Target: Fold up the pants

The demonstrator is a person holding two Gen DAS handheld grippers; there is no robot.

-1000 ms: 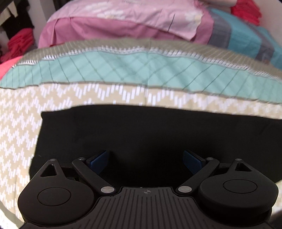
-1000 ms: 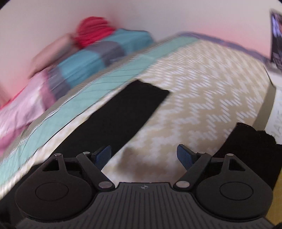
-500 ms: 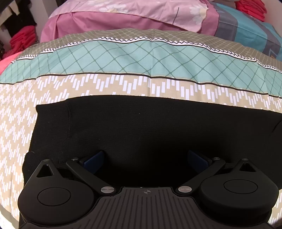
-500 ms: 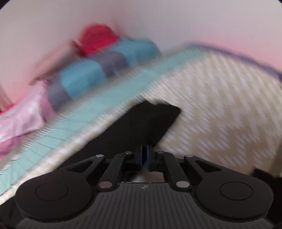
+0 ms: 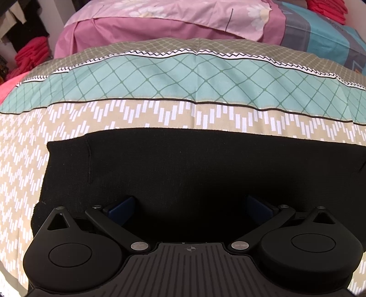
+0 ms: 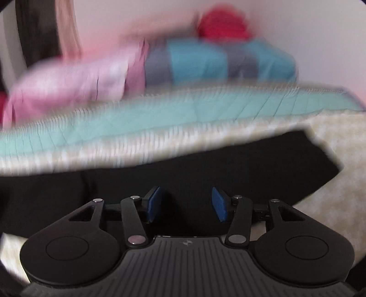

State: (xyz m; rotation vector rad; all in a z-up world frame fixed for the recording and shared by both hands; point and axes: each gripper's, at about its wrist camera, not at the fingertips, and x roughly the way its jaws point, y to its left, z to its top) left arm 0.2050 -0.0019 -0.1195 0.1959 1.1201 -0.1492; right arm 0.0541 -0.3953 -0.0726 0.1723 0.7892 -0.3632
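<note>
1. Since a second ago, the right gripper [image 6: 185,203] has swung over. It was above bare bed cover with the cloth off to its left, and now it sits above the black pants [image 6: 205,164] in the lower middle of the right wrist view. Its jaws went shut half a second ago and have just been opening again. They now stand partly spread, and nothing is pinched between them.
2. The pants lie flat on the bed cover [image 5: 22,160]. In the left wrist view they fill the middle and lower part of the frame, with one end at the left and a seam near it.
3. The left gripper [image 5: 191,205] hangs low over the pants at the bottom of its frame. Its jaws are spread wide, with only flat cloth under them. It has hardly moved.
4. Both grippers seem to be lining up over the pants so each can grab a spot for a fold.
5. Farther up sit the teal stripe [image 5: 183,80] of the cover, a pink pillow [image 5: 160,20], and a blue and grey pillow [image 6: 228,59].
6. The right wrist view is blurry, so small folds in the cloth cannot be told.
</note>
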